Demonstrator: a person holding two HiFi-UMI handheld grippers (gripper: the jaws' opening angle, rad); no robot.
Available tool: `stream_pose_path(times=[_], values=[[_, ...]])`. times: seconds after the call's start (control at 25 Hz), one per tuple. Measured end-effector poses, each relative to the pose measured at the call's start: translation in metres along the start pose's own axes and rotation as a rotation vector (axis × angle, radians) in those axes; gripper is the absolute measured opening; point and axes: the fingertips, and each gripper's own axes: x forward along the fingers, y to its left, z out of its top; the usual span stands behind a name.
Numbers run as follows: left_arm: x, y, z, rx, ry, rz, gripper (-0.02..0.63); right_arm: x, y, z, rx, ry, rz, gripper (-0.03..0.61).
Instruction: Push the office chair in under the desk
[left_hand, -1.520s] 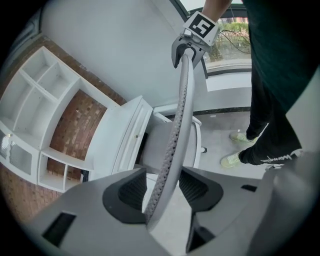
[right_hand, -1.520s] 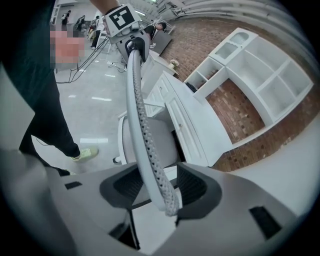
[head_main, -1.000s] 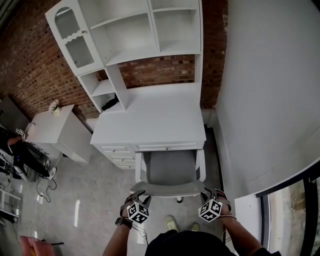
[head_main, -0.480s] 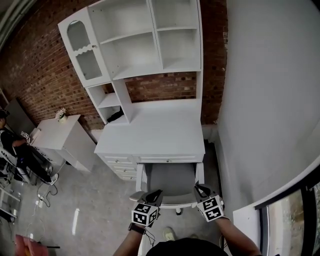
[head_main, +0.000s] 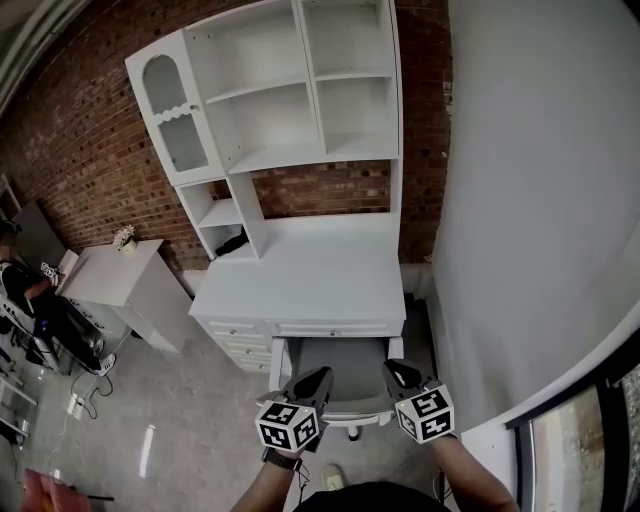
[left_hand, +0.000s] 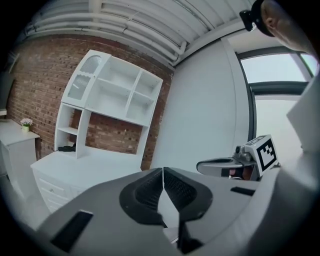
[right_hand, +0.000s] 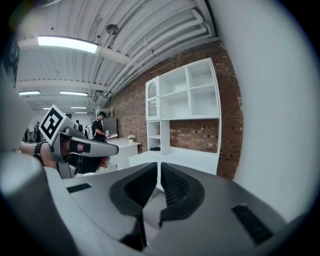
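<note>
My left gripper (head_main: 322, 374), jaws clenched on nothing, hovers at the back of the office chair (head_main: 340, 362), whose grey seat sits partly under the white desk (head_main: 300, 285). My right gripper (head_main: 389, 366) is closing its jaws, nothing between them.

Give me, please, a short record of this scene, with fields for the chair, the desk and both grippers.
chair: grey seat partly under the desk, backrest toward the person
desk: white, shelves on top, against a brick wall
left gripper: jaws shut, nothing between them, tip over the backrest
right gripper: jaws closing, nearly together, nothing between them, tip over the backrest
contact with chair: cannot tell
</note>
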Motion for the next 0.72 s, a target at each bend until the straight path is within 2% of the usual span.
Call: stream_pose_path(times=[0.2, 0.44, 0.72], values=[[-0.004, -0.013, 0.033, 0.028, -0.038, 0.011, 0.008, -0.009, 0.002, 0.04, 0.012, -0.078, 0.015, 0.012], [-0.01, -0.023, 0.065, 0.055, -0.085, 0.015, 0.006, -0.018, -0.003, 0.066, 0.065, -0.149, 0.01, 0.009], [-0.014, -0.016, 0.066, 0.094, -0.091, 0.064, 0.006, -0.022, -0.009, 0.066, 0.041, -0.157, -0.017, 0.005]])
